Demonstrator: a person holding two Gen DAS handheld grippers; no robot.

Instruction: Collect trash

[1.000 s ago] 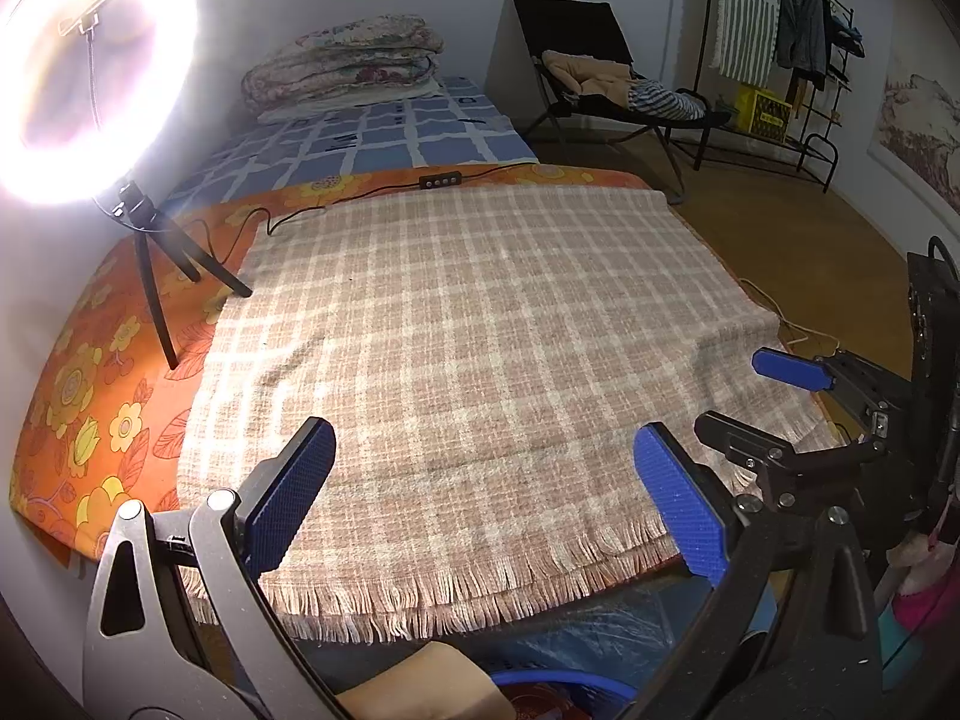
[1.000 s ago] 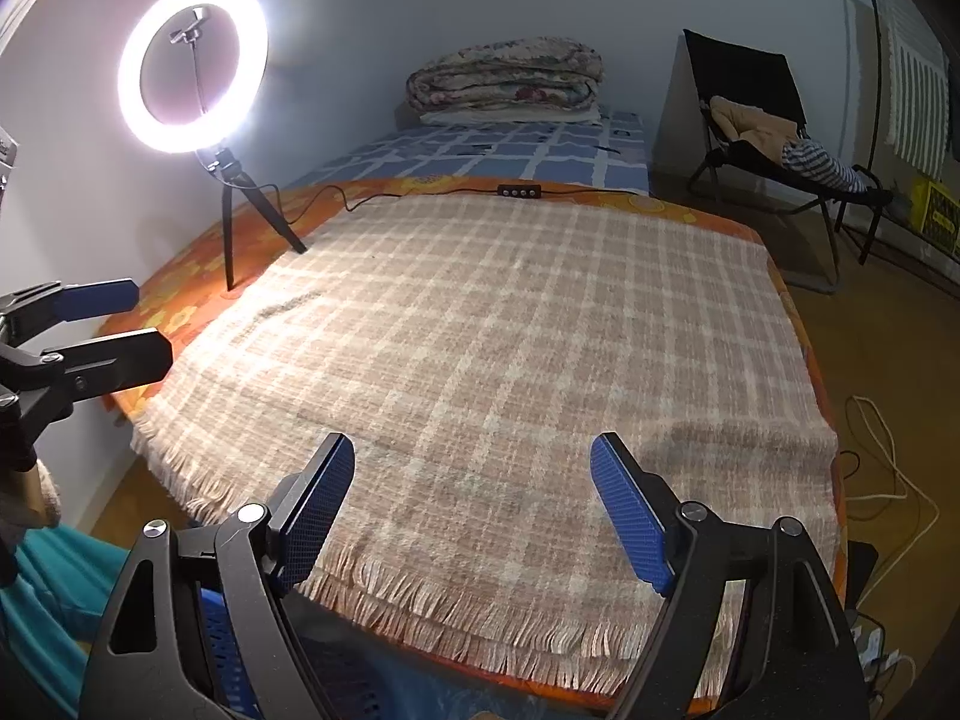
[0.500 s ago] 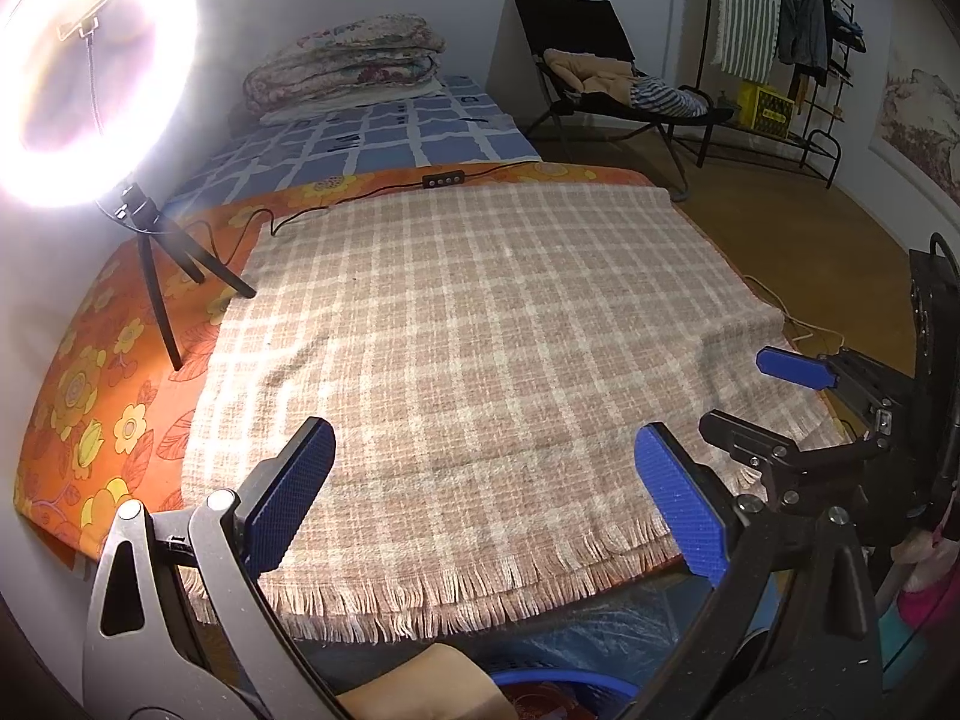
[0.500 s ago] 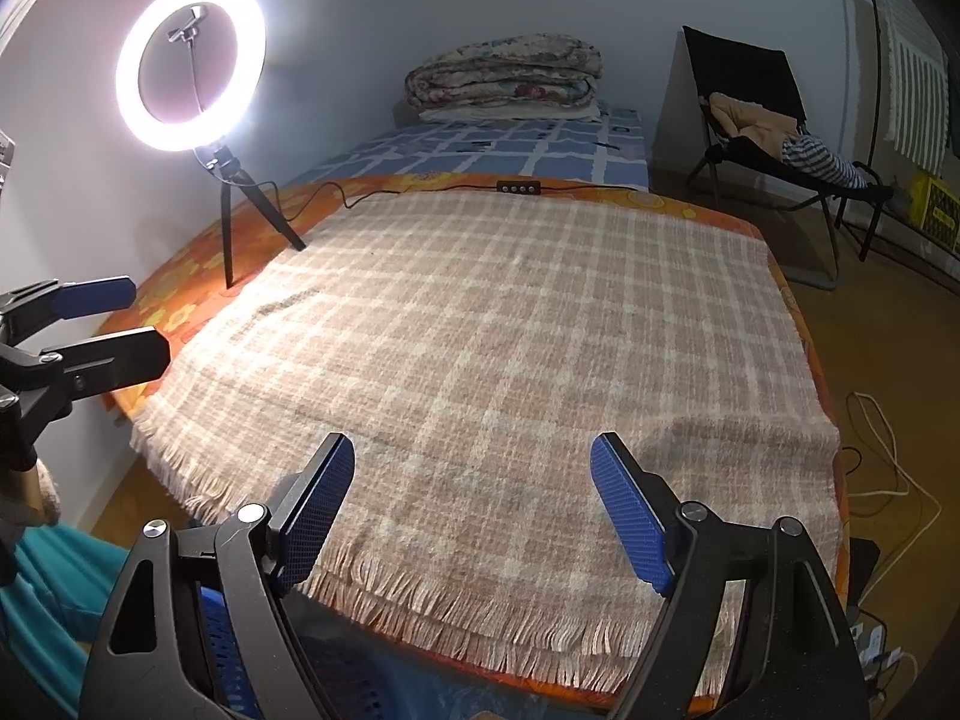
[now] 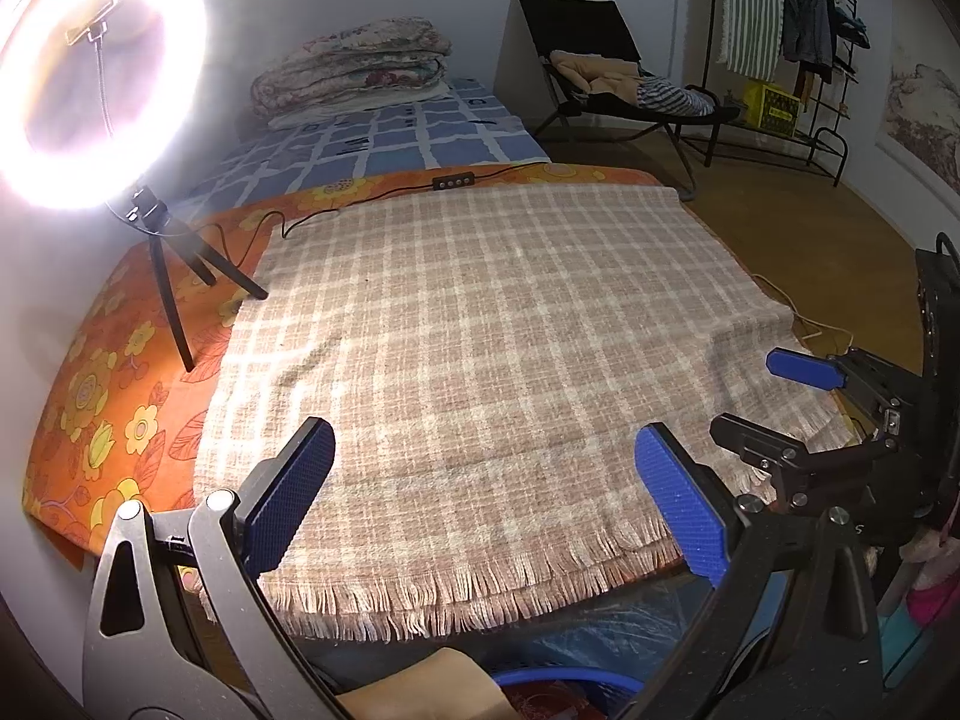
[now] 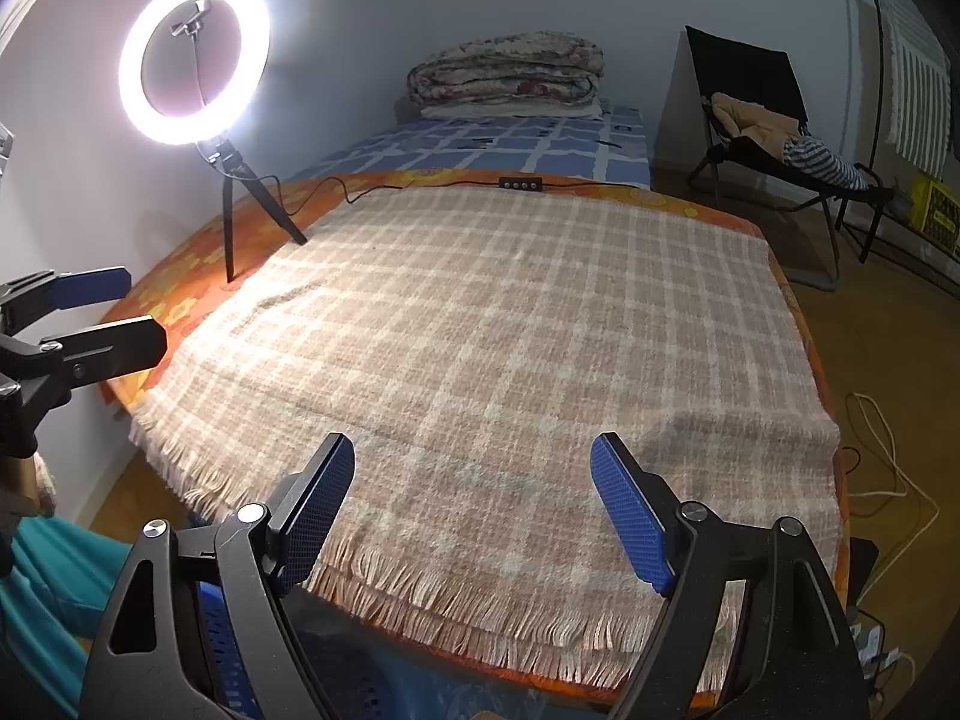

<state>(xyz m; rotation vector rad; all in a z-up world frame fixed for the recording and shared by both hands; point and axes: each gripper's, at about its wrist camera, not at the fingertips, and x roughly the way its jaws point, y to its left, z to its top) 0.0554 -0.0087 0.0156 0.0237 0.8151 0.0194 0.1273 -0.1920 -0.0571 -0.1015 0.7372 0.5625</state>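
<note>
Checked beige wool, a fringed blanket, is spread over nearly the whole bed, with an orange flowered sheet showing along its left edge. No trash can be made out on it. A folded quilt is stacked at the far end. A lit ring light is stood on its tripod at the left edge. Both the left gripper and the right gripper are held spread wide and empty above the fringed near edge.
</note>
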